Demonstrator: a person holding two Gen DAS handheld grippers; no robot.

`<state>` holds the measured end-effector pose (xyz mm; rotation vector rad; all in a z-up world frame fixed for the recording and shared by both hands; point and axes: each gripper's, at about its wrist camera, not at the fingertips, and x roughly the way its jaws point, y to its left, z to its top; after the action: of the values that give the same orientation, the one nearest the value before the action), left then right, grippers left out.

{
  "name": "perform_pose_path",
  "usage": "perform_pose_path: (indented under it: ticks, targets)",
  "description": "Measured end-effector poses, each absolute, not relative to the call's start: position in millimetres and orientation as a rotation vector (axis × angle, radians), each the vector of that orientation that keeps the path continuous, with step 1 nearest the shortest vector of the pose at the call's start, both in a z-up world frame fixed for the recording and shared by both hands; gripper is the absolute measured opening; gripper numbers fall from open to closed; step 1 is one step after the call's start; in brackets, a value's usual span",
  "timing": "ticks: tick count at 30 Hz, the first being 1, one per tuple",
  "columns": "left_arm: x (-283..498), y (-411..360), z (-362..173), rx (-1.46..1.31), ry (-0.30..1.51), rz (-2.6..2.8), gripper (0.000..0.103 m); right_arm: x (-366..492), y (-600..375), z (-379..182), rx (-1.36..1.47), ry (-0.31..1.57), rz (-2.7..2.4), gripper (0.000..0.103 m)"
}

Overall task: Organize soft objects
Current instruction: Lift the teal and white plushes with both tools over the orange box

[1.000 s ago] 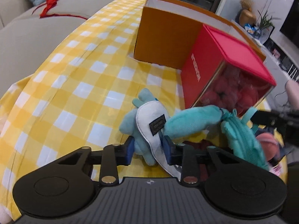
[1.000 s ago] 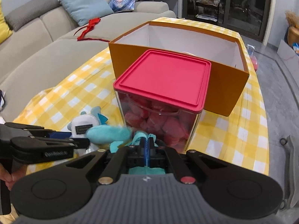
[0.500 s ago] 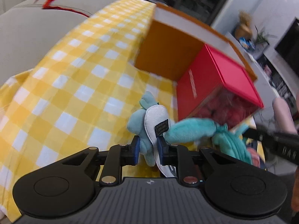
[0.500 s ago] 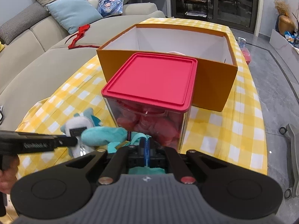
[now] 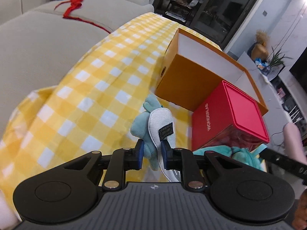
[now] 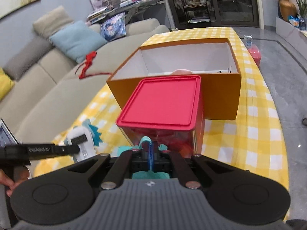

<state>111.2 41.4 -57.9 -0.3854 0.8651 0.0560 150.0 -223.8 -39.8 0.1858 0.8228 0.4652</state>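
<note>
My left claw (image 5: 152,151) is clamped on the blue-and-white plush toy (image 5: 153,124) at lower centre, off the yellow-checked desk (image 5: 86,88). My right claw (image 6: 150,153) is pinched shut on a teal strap (image 6: 144,140) (teal fabric bunched below). Red-lidded container (image 6: 163,101) sits mid-frame, orange box (image 6: 220,94) touching behind.

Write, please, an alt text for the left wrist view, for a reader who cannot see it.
The left gripper has its jaws shut on a teal and white plush toy above a yellow checked tablecloth. Beyond the toy stand an open orange box and, in front of it, a red-lidded container; a beige sofa is on the left.
</note>
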Motion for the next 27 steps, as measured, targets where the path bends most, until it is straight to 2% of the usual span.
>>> perform_pose_path:
  ticks: [8, 13, 17, 27]
  targets:
    - [109, 50, -48, -0.409, 0.849, 0.093, 0.022, 142, -225, -26, 0.221, 0.764, 0.491, 0.000]
    - [105, 59, -43, -0.283, 0.829, 0.248, 0.022, 142, -229, -21, 0.254, 0.737, 0.521, 0.000]
    - [102, 74, -40, -0.404, 0.811, 0.200, 0.022, 142, -226, -22, 0.256, 0.747, 0.529, 0.000]
    - [110, 37, -3, -0.370, 0.850, 0.126, 0.022, 132, -222, -3, 0.208, 0.678, 0.531, 0.000]
